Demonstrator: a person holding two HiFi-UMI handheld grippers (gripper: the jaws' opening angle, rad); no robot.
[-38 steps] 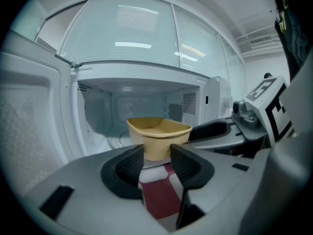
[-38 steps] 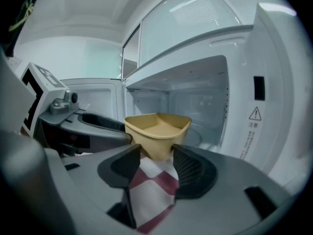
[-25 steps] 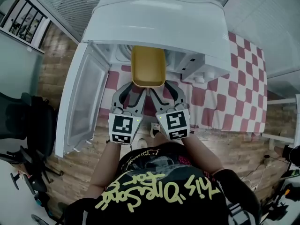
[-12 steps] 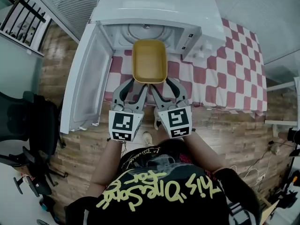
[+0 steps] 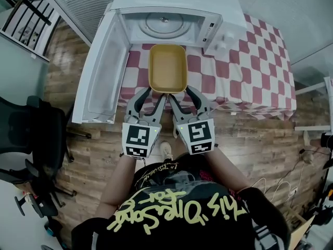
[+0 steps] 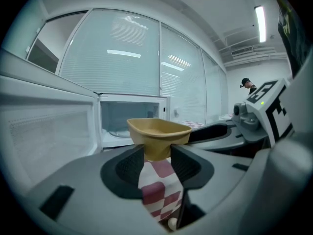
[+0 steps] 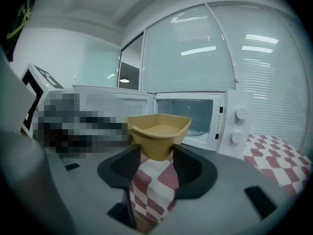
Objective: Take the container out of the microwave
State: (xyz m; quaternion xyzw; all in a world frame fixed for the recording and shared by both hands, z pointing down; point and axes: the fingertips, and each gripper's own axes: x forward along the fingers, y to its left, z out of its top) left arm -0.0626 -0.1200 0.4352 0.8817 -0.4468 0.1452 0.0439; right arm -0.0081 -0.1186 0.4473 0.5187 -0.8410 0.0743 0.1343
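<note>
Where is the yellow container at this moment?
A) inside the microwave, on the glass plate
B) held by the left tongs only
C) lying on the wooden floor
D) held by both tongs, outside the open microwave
D: the left tongs and the right tongs each pinch the yellow container, which is in front of the open microwave, above the checked cloth.

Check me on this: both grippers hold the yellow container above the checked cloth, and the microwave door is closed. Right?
Not quite. The microwave door stands open, swung out to the left of the microwave, as the head view shows. The rest holds: the left gripper and right gripper both hold the yellow container above the checked cloth.
</note>
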